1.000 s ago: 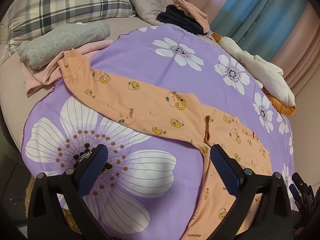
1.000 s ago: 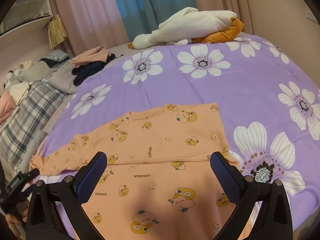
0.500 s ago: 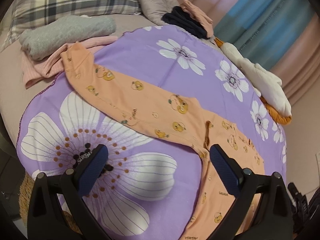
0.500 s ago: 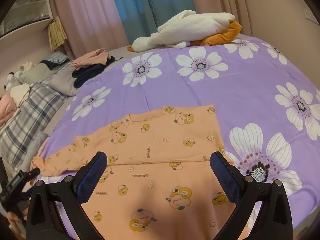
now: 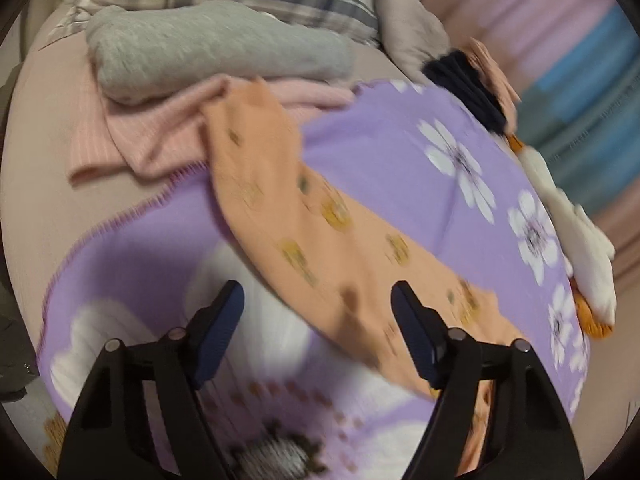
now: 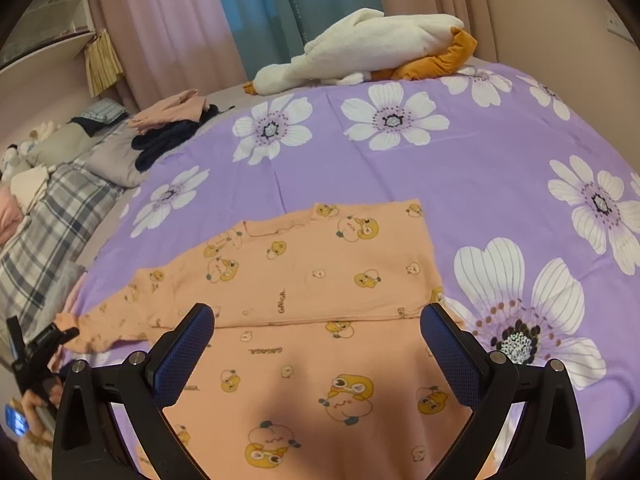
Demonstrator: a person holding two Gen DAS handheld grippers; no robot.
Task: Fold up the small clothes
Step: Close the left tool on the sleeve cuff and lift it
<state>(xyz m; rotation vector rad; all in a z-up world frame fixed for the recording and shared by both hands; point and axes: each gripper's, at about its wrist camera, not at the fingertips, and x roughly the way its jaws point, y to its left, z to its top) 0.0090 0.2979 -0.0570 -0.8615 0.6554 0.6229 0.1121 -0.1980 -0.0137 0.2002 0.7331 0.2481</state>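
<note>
Your peach duck-print top (image 6: 320,272) lies flat on the purple floral blanket (image 6: 500,168), one side already folded in and its long sleeve (image 5: 272,184) trailing toward the pink garment (image 5: 132,128); your left gripper (image 5: 318,308) has swung in low over that sleeve, jaws narrower than before yet gripping nothing, which suggests the sleeve fold is next. Your right gripper (image 6: 316,328) stays open above the body. The sleeve cuff overlaps the pink garment under the folded grey sweater (image 5: 208,48), so lift cleanly.

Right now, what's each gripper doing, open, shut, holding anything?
Left gripper: open, holding nothing, above the sleeve of the orange top.
Right gripper: open, holding nothing, over the body of the orange top.
</note>
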